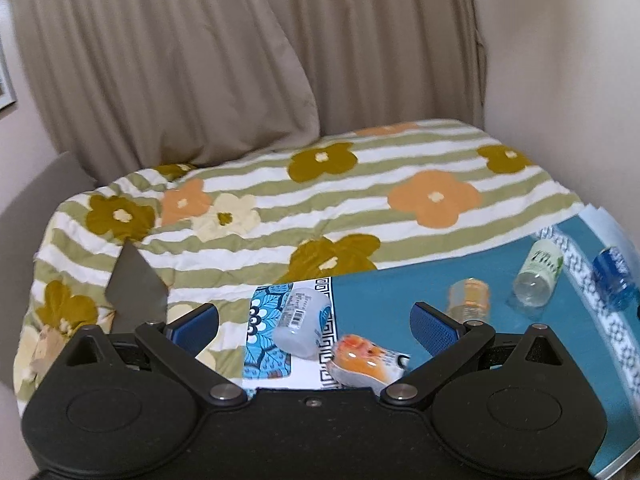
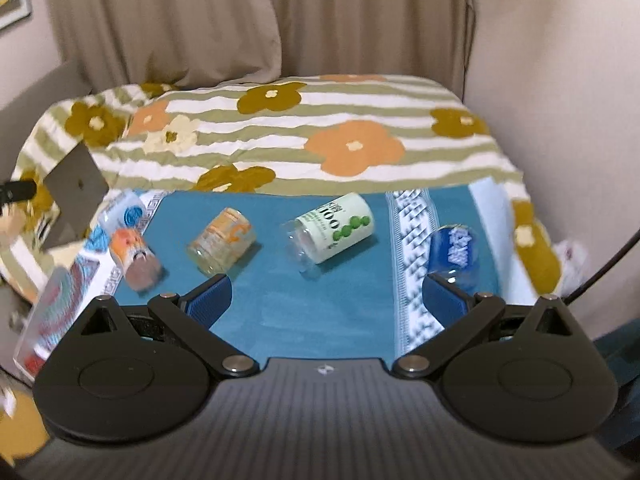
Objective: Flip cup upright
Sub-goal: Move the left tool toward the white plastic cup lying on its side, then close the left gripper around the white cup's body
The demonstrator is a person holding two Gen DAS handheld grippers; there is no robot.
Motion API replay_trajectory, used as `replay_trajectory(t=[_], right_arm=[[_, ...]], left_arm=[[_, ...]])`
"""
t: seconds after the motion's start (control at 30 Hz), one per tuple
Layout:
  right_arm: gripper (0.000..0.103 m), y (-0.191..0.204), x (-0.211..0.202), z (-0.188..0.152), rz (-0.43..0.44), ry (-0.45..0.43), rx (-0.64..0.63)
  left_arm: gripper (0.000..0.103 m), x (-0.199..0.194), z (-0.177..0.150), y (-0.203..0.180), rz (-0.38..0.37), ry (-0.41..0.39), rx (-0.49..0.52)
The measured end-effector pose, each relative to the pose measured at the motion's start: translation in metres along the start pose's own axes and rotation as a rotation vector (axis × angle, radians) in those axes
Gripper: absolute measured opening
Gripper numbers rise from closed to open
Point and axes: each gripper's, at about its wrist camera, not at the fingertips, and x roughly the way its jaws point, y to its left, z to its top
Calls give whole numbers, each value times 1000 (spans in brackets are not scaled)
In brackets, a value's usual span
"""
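Several small cups lie on their sides on a blue mat (image 2: 304, 312). In the left wrist view a white cup with a barcode (image 1: 302, 322) and an orange-printed cup (image 1: 366, 362) lie between the fingers of my open, empty left gripper (image 1: 314, 330). Farther right lie a clear amber cup (image 1: 469, 298), a green-labelled cup (image 1: 538, 274) and a blue cup (image 1: 612, 276). In the right wrist view my open, empty right gripper (image 2: 326, 296) hovers over the mat, just before the green-labelled cup (image 2: 334, 230). The amber cup (image 2: 222, 246) is left of it, the blue cup (image 2: 454, 252) by the right finger.
The mat lies on a bed with a striped floral cover (image 1: 280, 208). A grey card (image 1: 136, 284) stands at the left. Beige curtains (image 1: 180, 60) hang behind, and a wall (image 1: 560, 80) is at the right. A cable (image 2: 612, 264) runs at the right edge.
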Motion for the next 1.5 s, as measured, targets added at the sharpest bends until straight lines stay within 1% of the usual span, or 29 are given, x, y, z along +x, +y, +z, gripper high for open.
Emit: replay_trajectory(t=[0.1,0.17,0.23,0.37,0.47,0.53,0.7,0.77,0.83,0.97,1.0,1.03,1.2,1.33,1.5], right_arm=[[103,11,19,3,-51,43,29],[103,19,31,4,-48,80,43],[103,27,40,3,-58,99,59],[103,44,60,4,-80,143,69],[103,53,77,4,-74,185,84],[103,57,86,3,-65,203,110],[103,69,107,-2,-78,248,145],[103,73,112,-4,-81,258,157],[103,77,118,-6,-79,270,172],[103,85,128,-12,-69,297,189],[103,87,130,-13,-63,301,193],[103,89,131,-13,-59,304,196],[103,95,135,-15,-51,310,208],[103,97,136,-12,-44,308,214],[103,97,133,-9,-32,295,207]], left_arm=[[103,34,6,16,-42,49,25],[103,57,12,23,-58,77,46],[103,81,15,28,-72,105,73],[103,130,16,32,-117,193,128],[102,164,12,37,-163,260,135],[95,183,9,39,-184,302,138],[90,218,5,45,-230,387,123],[89,229,2,47,-247,415,116],[81,238,0,49,-264,440,107],[72,252,-4,50,-297,489,93],[68,254,-4,50,-302,496,91],[67,257,-5,51,-308,502,86],[66,257,-3,53,-321,498,75],[65,254,-2,55,-311,491,73],[65,242,2,57,-287,467,68]])
